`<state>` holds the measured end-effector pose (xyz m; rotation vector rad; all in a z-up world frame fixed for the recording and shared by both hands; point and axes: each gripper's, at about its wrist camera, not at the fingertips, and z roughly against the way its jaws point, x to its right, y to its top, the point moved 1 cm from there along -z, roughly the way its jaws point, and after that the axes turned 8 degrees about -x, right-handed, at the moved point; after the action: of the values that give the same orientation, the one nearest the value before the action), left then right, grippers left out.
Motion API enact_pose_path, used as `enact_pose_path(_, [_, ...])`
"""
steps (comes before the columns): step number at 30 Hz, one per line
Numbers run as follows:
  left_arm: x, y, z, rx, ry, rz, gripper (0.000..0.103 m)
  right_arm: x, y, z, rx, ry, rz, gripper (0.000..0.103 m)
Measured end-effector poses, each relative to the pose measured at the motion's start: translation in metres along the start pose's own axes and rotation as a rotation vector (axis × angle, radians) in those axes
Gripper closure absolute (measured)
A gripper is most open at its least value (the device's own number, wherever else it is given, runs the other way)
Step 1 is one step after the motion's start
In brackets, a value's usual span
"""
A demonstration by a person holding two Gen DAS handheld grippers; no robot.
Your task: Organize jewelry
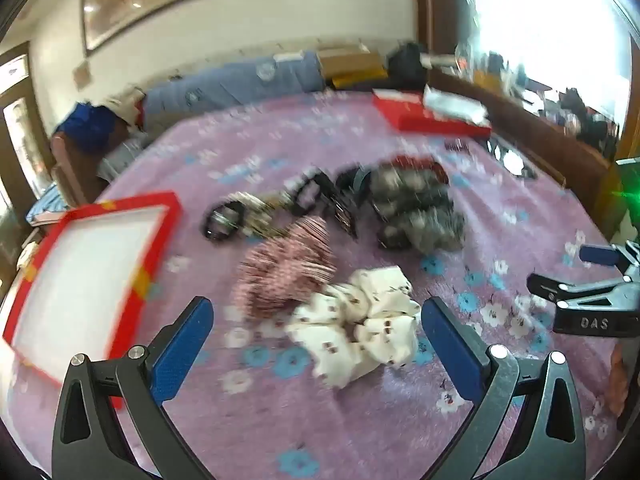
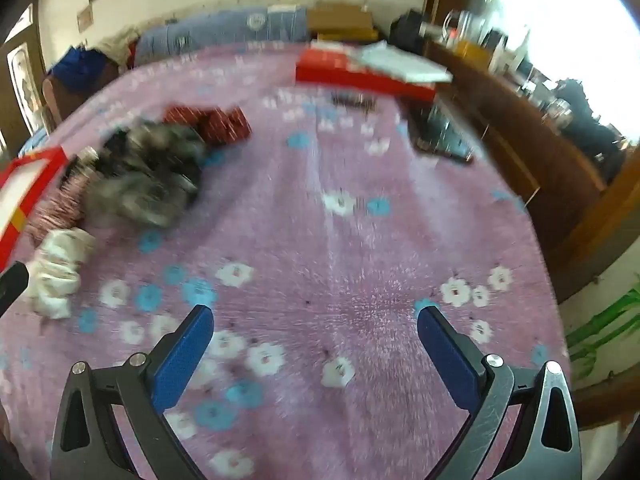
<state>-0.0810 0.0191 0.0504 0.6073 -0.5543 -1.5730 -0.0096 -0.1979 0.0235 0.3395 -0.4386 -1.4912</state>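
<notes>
On a bed covered with a purple blanket (image 1: 360,420) printed with white and blue flowers, the accessories lie in a loose heap; both views are blurred.

Seen from the left wrist camera, going left to right: a shallow red tray (image 1: 160,248) with a white floor sits at the left edge of the blanket. Just right of it lies a tangle of black clips and bands (image 1: 256,216), too blurred to sort out. Below that is a pink striped scrunchie (image 1: 288,268), touching a white scrunchie (image 1: 360,320) with small dark marks. Behind these lies a fluffy grey-black scrunchie (image 1: 416,212), with a dark red item (image 1: 416,162) at its far side. A flat red box (image 1: 424,116) with white paper on it lies far back to the right.

The left hand-held gripper (image 1: 316,344) stands wide, its blue pads on either side of the white scrunchie, which lies on the blanket between them; the right pad is just beside it and I cannot tell whether it touches.

The right hand-held gripper (image 2: 316,348) is also spread wide, over bare blanket, well apart from the heap, with nothing between its pads. It shows at the right edge of the left wrist view (image 1: 592,280).
</notes>
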Motion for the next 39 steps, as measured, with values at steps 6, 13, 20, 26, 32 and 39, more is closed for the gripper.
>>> enact_pose_path(6, [-0.028,-0.002,0.038,0.100,0.059,0.059,0.000,-0.019,-0.022,0.059,0.217,0.012,-0.103,0.000])
enact_pose_path(13, [-0.044,-0.014,0.059,0.130,0.102,0.061,0.000,-0.051,-0.033,0.085,0.332,-0.004,-0.142,0.000])
enact_pose_path(20, [-0.049,-0.023,0.083,0.213,0.170,0.064,0.000,-0.069,-0.047,0.114,0.439,-0.084,-0.137,0.000])
enact_pose_path(26, [-0.052,-0.021,0.095,0.244,0.159,0.082,0.000,-0.070,-0.056,0.119,0.464,-0.065,-0.140,0.000])
enact_pose_path(32, [-0.052,-0.022,0.092,0.231,0.162,0.079,0.000,-0.063,-0.064,0.103,0.410,0.007,-0.218,0.000])
enact_pose_path(39, [-0.057,-0.022,0.078,0.176,0.170,0.090,0.000,-0.056,-0.060,0.091,0.316,0.078,-0.247,0.000])
